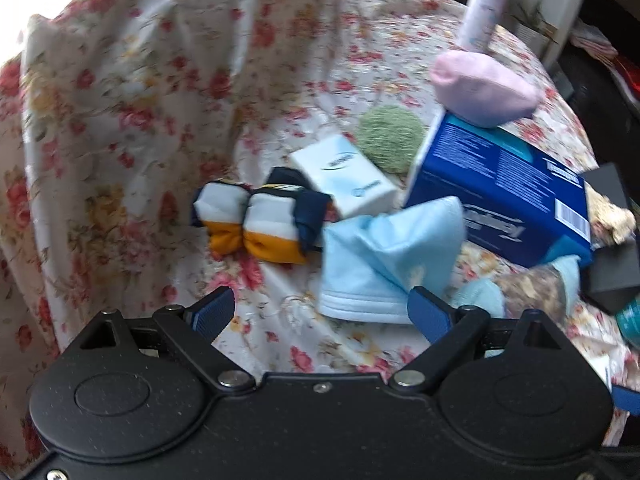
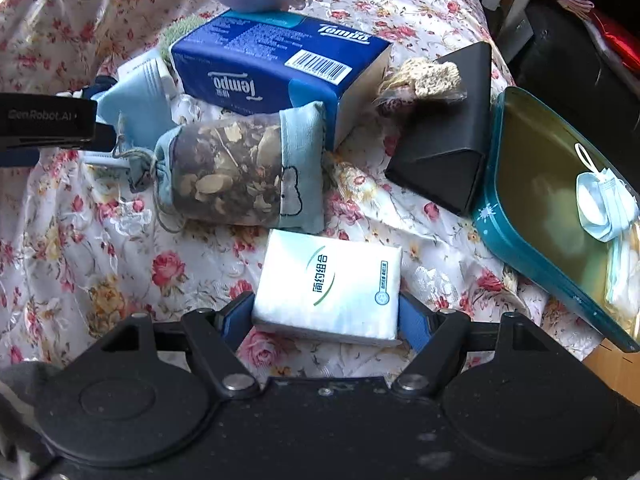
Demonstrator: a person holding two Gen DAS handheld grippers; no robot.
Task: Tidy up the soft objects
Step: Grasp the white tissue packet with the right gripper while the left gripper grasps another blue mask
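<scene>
In the right wrist view my right gripper [image 2: 326,320] is shut on a white tissue pack [image 2: 328,288], its blue pads pressing both long sides just above the floral tablecloth [image 2: 80,240]. My left gripper [image 1: 320,312] stands open over the cloth. A light blue folded cloth [image 1: 384,256] lies just beyond its right finger [image 1: 428,312], untouched. A rolled striped fabric bundle [image 1: 256,220], a second white tissue pack [image 1: 344,176], a green fuzzy ball [image 1: 390,136] and a pink pouch [image 1: 484,88] lie farther off. A drawstring sachet of dried leaves [image 2: 240,172] rests ahead of the right gripper.
A blue Tempo tissue box [image 2: 280,64] lies across the middle with the pink pouch on it. At the right are a black box [image 2: 448,148], a beige crochet piece [image 2: 424,76] and an open teal tin [image 2: 516,220] holding face masks [image 2: 604,204]. A bottle [image 1: 484,12] stands at the back.
</scene>
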